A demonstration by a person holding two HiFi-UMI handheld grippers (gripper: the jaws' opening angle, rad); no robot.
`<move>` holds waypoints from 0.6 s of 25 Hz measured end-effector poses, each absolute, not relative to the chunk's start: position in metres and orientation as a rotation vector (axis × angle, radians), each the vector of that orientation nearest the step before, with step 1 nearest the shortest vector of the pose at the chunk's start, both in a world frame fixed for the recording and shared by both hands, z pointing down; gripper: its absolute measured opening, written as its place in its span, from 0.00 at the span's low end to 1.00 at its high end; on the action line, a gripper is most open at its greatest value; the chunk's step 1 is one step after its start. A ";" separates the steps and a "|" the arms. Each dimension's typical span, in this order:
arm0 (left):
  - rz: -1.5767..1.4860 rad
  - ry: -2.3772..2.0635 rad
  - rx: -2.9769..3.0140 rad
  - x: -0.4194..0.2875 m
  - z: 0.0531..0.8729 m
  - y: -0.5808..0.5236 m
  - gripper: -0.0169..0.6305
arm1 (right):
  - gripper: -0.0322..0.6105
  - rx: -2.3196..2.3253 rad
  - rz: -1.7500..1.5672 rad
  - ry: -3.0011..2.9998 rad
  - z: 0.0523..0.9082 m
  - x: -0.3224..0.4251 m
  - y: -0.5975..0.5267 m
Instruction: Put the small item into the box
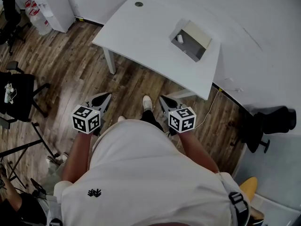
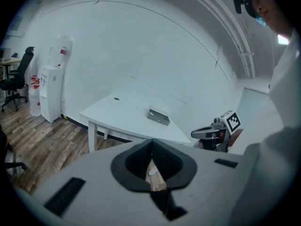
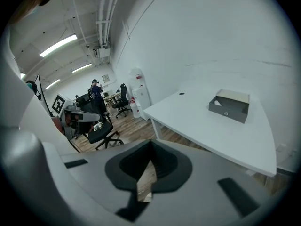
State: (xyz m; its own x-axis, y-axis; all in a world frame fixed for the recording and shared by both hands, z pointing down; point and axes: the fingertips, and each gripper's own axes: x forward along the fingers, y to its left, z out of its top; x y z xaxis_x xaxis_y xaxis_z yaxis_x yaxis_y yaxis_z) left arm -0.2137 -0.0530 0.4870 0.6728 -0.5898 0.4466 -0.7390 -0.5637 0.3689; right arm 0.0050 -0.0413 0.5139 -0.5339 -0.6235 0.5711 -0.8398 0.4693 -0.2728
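Observation:
A grey open box (image 1: 190,40) rests on the white table (image 1: 141,36), far ahead of me. A small white item (image 1: 180,38) lies inside it at its left end. My left gripper (image 1: 104,98) and right gripper (image 1: 165,100) hang at waist height above the wooden floor, well short of the table. Both are shut with nothing between the jaws. In the left gripper view the jaws (image 2: 152,141) meet at the tip, and the box (image 2: 158,116) and the right gripper (image 2: 209,133) show beyond. In the right gripper view the jaws (image 3: 150,144) touch too, the box (image 3: 229,105) lying to the right.
A water dispenser (image 1: 54,4) with bottles stands at the far left wall. Black office chairs sit at my left (image 1: 19,91) and right (image 1: 268,124). A cable (image 1: 211,107) runs along the floor under the table's near corner. A person (image 3: 95,91) stands far back.

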 end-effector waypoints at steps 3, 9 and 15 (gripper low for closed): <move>0.367 -1.023 2.351 -0.214 0.488 -0.051 0.04 | 0.06 1.226 0.747 -2.338 0.512 0.003 -0.043; 0.367 -1.030 2.337 -0.217 0.492 -0.047 0.04 | 0.06 1.212 0.734 -2.347 0.510 0.000 -0.044; 0.371 -1.026 2.324 -0.216 0.496 -0.047 0.04 | 0.06 1.198 0.734 -2.343 0.512 -0.002 -0.045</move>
